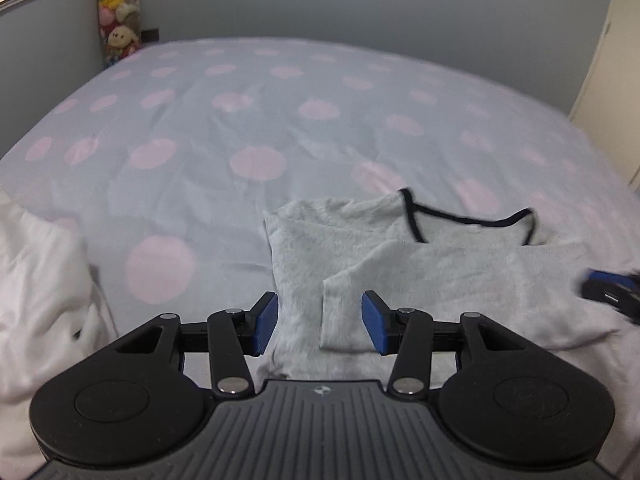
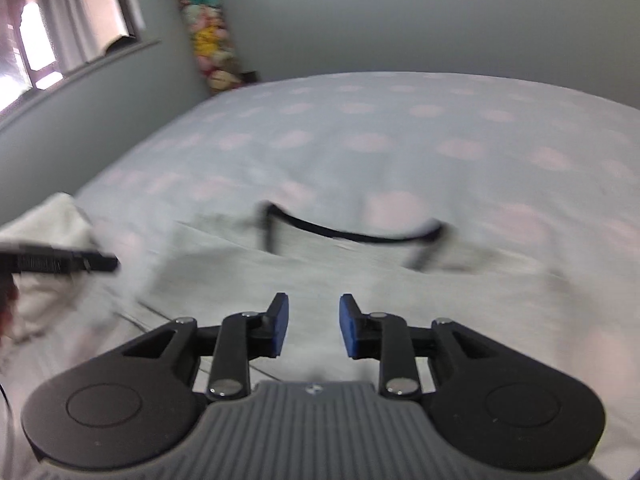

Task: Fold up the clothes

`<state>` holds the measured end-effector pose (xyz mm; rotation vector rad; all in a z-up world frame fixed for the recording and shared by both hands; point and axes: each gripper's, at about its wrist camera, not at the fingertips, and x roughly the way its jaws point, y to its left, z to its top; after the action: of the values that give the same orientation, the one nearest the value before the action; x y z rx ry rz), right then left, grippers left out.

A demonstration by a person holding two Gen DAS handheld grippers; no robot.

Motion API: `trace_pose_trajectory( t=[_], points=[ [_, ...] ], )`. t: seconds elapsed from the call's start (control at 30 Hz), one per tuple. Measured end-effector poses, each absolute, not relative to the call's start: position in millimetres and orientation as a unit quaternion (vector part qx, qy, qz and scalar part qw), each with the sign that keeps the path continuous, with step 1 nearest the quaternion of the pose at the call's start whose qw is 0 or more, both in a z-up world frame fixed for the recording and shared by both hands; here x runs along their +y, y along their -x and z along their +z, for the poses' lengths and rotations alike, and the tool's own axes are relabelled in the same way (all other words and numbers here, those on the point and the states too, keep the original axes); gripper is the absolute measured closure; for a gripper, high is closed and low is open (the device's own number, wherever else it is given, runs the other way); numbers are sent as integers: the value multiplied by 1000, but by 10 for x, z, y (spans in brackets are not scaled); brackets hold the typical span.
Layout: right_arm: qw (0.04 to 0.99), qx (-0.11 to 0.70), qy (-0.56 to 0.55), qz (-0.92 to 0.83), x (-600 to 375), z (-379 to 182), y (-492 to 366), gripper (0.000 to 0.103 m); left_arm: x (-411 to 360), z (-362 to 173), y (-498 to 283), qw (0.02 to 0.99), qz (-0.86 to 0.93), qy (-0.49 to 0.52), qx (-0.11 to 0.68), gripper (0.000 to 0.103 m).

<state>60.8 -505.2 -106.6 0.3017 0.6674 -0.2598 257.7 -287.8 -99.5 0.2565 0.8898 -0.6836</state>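
Both jaws over the grey shirt on the bed, nothing held.

My left jaws stand half open, pads clear of the cloth, a folded sleeve edge showing between them. My right jaws stand narrower, empty, above the blurred shirt; its black-trimmed collar lies at 12 o'clock. White cloth heaps at 9 o'clock. Plush toys hang in the corner at 11 o'clock.
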Motion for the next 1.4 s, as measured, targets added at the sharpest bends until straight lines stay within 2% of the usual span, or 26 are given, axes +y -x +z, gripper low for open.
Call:
trace_pose_trajectory(
  t=[0.13, 0.2, 0.33, 0.5, 0.6, 0.77, 0.83, 0.93, 1.0, 1.07, 1.13, 1.23, 1.27, 1.3, 1.37, 1.4],
  points=[
    [918, 334, -157, -148, -5309, -1277, -280, 69, -3085, -1178, -2612, 830, -325, -154, 426, 60],
    [915, 336, -157, -159, -5403, -1389, -175, 68, -3168, -1249, -2606, 828, -325, -172, 424, 90],
    [910, 336, -159, -183, -5574, -1574, -56, 68, -3282, -1189, -2479, 829, -356, -169, 397, 98],
    [916, 321, -165, -175, -5687, -1611, 21, 68, -3506, -992, -2132, 810, -440, -146, 359, 98],
    [918, 312, -175, -170, -5735, -1597, 39, 67, -3729, -1077, -1871, 779, -477, -168, 370, 96],
    [916, 309, -193, -165, -5783, -1625, 58, 67, -3886, -1305, -1657, 763, -477, -203, 386, 72],
    [917, 307, -196, -163, -5787, -1615, 62, 67, -3867, -1332, -1594, 761, -476, -219, 383, 71],
    [918, 301, -203, -161, -5803, -1590, 69, 67, -3787, -1275, -1468, 780, -464, -246, 342, 63],
    [918, 300, -205, -159, -5804, -1583, 70, 67, -3724, -1210, -1403, 799, -446, -267, 302, 50],
    [918, 301, -208, -156, -5801, -1581, 65, 64, -3762, -1199, -1406, 803, -436, -281, 292, 47],
    [918, 304, -207, -150, -5785, -1587, 55, 54, -3829, -1208, -1449, 803, -431, -281, 299, 47],
    [920, 310, -193, -143, -5743, -1584, 36, 54, -4011, -1313, -1458, 797, -427, -298, 307, 47],
    [920, 311, -189, -145, -5736, -1580, 34, 54, -4078, -1356, -1453, 793, -426, -307, 309, 50],
    [920, 311, -185, -147, -5731, -1576, 32, 53, -4151, -1419, -1436, 788, -422, -323, 312, 57],
    [918, 315, -183, -157, -5750, -1570, 32, 45, -4280, -1548, -1409, 777, -409, -354, 320, 67],
    [917, 316, -182, -160, -5760, -1567, 32, 38, -4307, -1594, -1411, 778, -401, -359, 325, 70]
  ],
)
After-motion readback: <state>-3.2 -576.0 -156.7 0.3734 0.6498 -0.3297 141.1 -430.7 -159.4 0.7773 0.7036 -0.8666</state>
